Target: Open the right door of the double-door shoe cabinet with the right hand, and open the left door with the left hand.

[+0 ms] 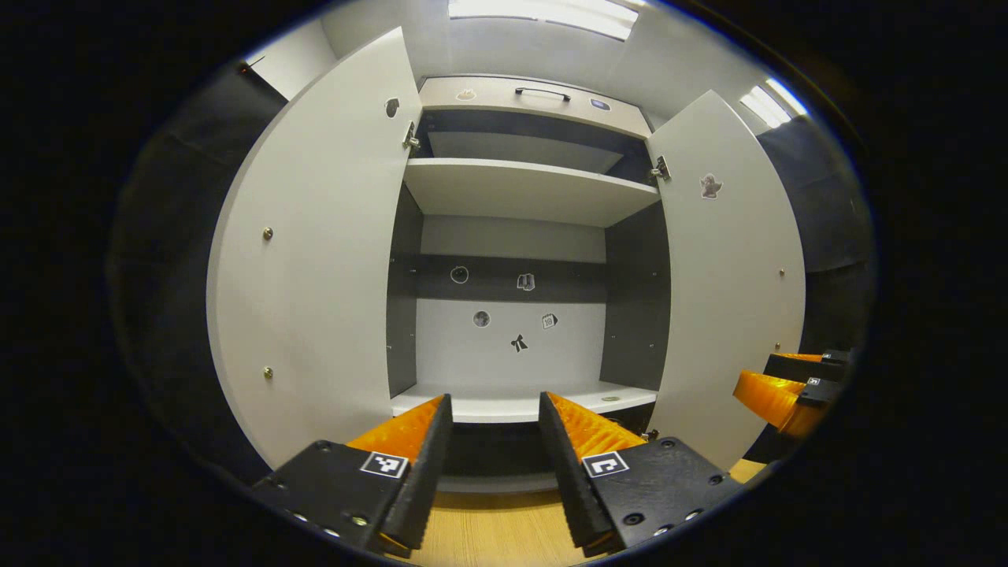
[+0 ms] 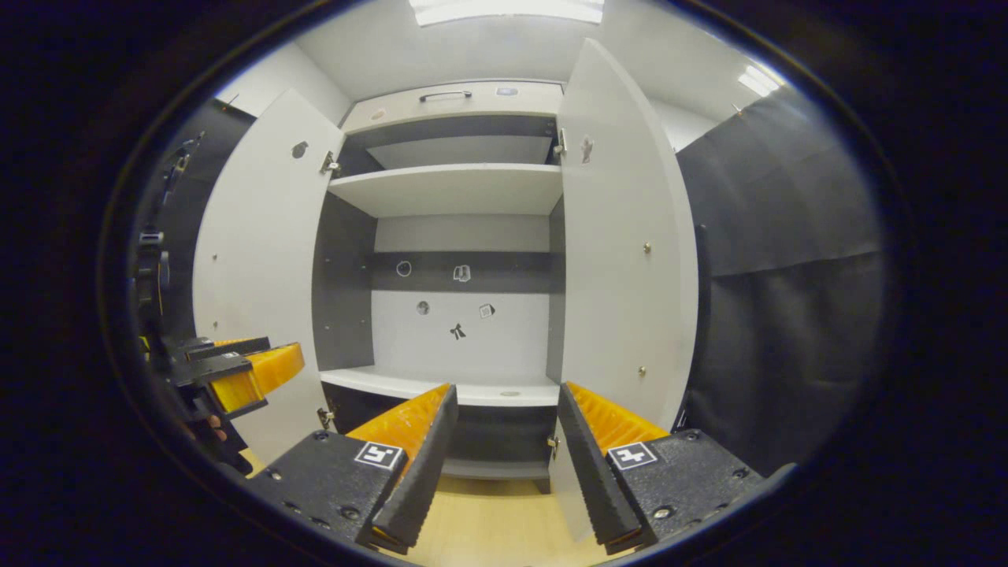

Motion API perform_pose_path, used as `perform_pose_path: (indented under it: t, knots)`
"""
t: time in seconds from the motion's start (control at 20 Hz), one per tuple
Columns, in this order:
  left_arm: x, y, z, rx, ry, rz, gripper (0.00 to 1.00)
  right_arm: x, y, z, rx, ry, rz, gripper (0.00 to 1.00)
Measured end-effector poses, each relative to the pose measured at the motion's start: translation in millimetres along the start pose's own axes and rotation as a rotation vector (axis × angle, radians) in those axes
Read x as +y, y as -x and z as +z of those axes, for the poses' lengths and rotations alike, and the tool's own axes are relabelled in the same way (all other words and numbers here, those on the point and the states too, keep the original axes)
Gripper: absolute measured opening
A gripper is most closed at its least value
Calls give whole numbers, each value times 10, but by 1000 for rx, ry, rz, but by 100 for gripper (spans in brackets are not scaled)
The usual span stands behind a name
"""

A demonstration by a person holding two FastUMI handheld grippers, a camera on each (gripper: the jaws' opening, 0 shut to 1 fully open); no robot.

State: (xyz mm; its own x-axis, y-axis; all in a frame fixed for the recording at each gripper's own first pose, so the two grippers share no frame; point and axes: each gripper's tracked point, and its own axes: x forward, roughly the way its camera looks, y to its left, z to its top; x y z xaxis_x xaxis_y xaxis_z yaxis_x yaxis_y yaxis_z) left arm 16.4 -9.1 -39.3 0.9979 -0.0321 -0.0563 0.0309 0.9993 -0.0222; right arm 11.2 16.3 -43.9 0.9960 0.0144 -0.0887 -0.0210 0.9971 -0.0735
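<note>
Looking done: left door (image 1: 315,260) and right door (image 2: 622,236) swung wide, both hand-held grippers (image 1: 494,449) (image 2: 504,441) open, empty, nothing left but backing off.

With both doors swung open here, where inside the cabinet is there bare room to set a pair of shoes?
Two bare patches: the lower shelf, bordered by the dark side walls and the stickered back panel, and the upper shelf under the cabinet top. The left door and right door stand wide. Both grippers, left gripper and right gripper, hang open in front.
</note>
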Motion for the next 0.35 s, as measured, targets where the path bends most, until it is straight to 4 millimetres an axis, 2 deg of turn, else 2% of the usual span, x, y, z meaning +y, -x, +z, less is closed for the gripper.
perform_pose_path:
  t: [0.05,0.2,0.35]
  knots:
    - [30,14,22,0,0,15,77,11,2,8,-3,-5,3,81]
    - [55,46,47,0,13,28,86,9,24,29,-13,-4,6,81]
    - [76,78,35,4,19,37,87,-9,37,45,-22,-7,4,81]
